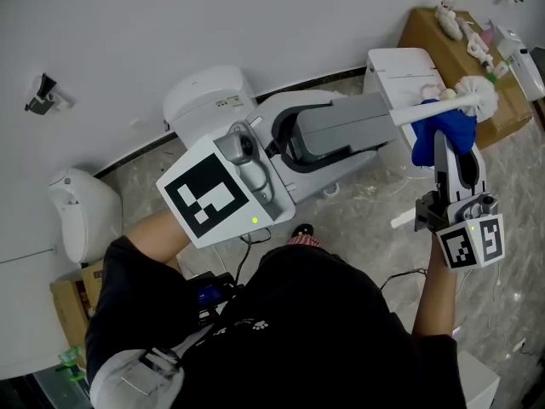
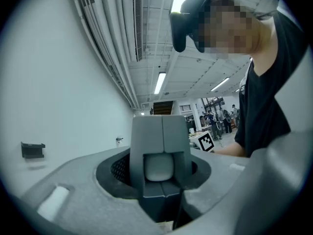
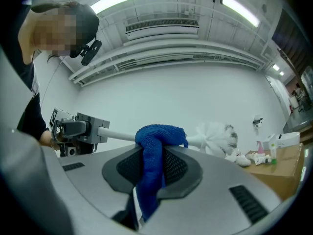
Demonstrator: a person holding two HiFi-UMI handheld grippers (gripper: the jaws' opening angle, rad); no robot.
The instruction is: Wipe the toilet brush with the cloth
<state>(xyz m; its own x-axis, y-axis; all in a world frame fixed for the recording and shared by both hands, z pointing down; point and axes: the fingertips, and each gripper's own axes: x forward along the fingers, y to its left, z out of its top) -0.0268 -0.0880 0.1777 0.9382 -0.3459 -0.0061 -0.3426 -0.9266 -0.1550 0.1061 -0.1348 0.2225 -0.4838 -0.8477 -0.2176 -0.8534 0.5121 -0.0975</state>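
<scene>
A white toilet brush (image 1: 473,97) hangs level in the air at the upper right, its bristle head pointing right. My left gripper (image 1: 385,114) is shut on the end of the brush's handle (image 2: 159,167). A blue cloth (image 1: 444,131) is draped over the handle (image 3: 120,136) just behind the bristle head (image 3: 215,135). My right gripper (image 1: 446,147) comes up from below and is shut on the cloth (image 3: 152,166), which bunches between its jaws and wraps over the handle. In the right gripper view the left gripper (image 3: 74,130) shows at the handle's far end.
A white toilet (image 1: 211,100) stands against the wall under my left gripper. A white bin (image 1: 81,213) is at the left. A cardboard box (image 1: 433,39) with small bottles and toys sits at the upper right, next to a white cabinet (image 1: 400,65). Cables lie on the marble floor (image 1: 366,228).
</scene>
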